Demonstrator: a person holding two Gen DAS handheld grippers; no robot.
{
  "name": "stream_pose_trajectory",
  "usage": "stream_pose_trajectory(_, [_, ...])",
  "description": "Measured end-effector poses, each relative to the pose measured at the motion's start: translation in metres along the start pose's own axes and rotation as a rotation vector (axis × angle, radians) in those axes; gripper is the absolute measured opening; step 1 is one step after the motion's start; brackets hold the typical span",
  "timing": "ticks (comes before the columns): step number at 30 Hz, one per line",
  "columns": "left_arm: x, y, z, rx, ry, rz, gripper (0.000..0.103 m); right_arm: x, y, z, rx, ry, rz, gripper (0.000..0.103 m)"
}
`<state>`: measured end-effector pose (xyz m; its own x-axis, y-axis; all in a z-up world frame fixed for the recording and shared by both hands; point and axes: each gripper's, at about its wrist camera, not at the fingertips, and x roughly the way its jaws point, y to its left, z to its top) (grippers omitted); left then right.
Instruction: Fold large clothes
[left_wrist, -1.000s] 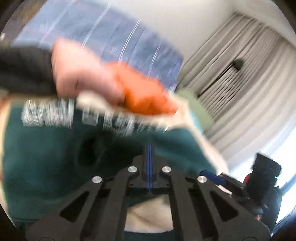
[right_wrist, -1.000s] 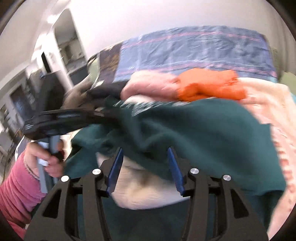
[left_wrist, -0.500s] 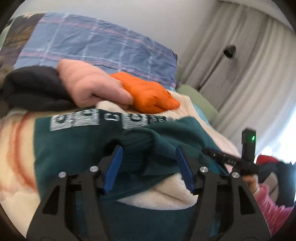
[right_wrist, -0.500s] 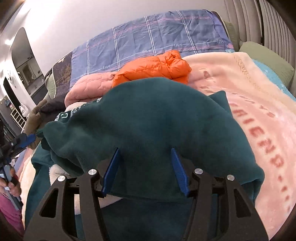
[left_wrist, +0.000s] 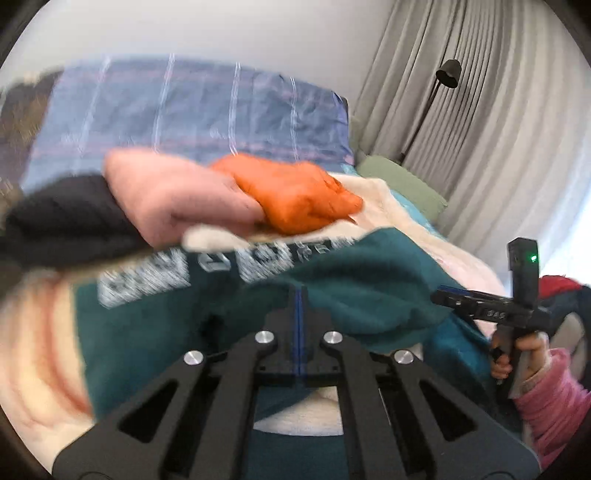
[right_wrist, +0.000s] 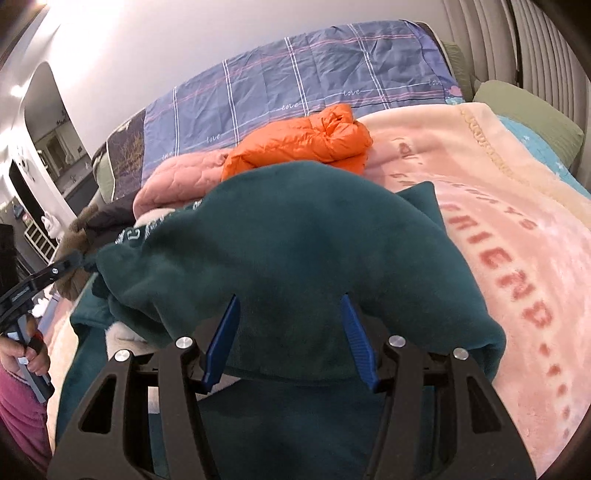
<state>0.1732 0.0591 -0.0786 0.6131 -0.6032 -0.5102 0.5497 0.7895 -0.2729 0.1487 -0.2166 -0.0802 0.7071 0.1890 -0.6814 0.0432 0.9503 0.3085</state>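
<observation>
**Green fleece half-folded on the bed, left jaws pinched shut at its edge**

The pink blanket (right_wrist: 517, 236) covered the bed, and my work lay on it: the dark green fleece (right_wrist: 314, 251), humped up in a thick fold near the bed's near edge, with its white lettering turned towards the pile behind. That pile, a pink quilted jacket (right_wrist: 177, 177), an orange puffer (right_wrist: 306, 144) and something dark beside them, sat just beyond the fleece against the checked blue cover (right_wrist: 295, 85).

My right gripper (right_wrist: 291, 332) stood about half open, its blue pads astride the lower hem of the fold; I could not see them pressing the cloth, so I counted nothing as held there. My left gripper (left_wrist: 299, 306) had just been closing, and its jaws were nearly together. The left view was blurred, so I could not tell for sure whether fleece was caught between them, though its tips sat right at the folded edge.

To do this step well, I judged both sides needed a sure bite through every layer before any lift, then a level carry so the fold landed square. A one-sided grip would likely drag the bulk askew.
</observation>
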Motion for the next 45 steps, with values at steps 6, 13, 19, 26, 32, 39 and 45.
stream_pose_trajectory(6, [0.003, 0.012, -0.010, 0.022, 0.079, 0.020, 0.061, 0.003, -0.001, -0.005, 0.004, 0.008, 0.002, 0.057])
stream_pose_trajectory(13, [0.034, 0.015, -0.009, 0.046, 0.125, 0.030, 0.054, -0.002, 0.000, -0.007, -0.002, 0.002, 0.000, 0.057])
stream_pose_trajectory(19, [0.021, 0.015, 0.011, -0.016, 0.043, -0.044, 0.003, -0.007, -0.009, -0.005, 0.014, -0.012, -0.018, 0.057])
stream_pose_trajectory(26, [-0.063, 0.000, 0.051, 0.076, -0.167, -0.012, 0.003, -0.035, -0.011, 0.018, 0.047, -0.124, 0.033, 0.057])
stream_pose_trajectory(32, [-0.055, 0.046, -0.004, 0.017, -0.015, 0.097, 0.004, 0.006, 0.014, 0.007, -0.060, 0.017, 0.044, 0.064])
stream_pose_trajectory(39, [-0.031, 0.084, -0.056, -0.108, 0.147, 0.205, 0.008, 0.022, 0.025, -0.005, -0.107, 0.071, -0.068, 0.065])
stream_pose_trajectory(45, [-0.061, 0.018, 0.005, 0.038, -0.055, 0.126, 0.015, -0.010, 0.052, 0.023, -0.139, -0.064, 0.016, 0.064])
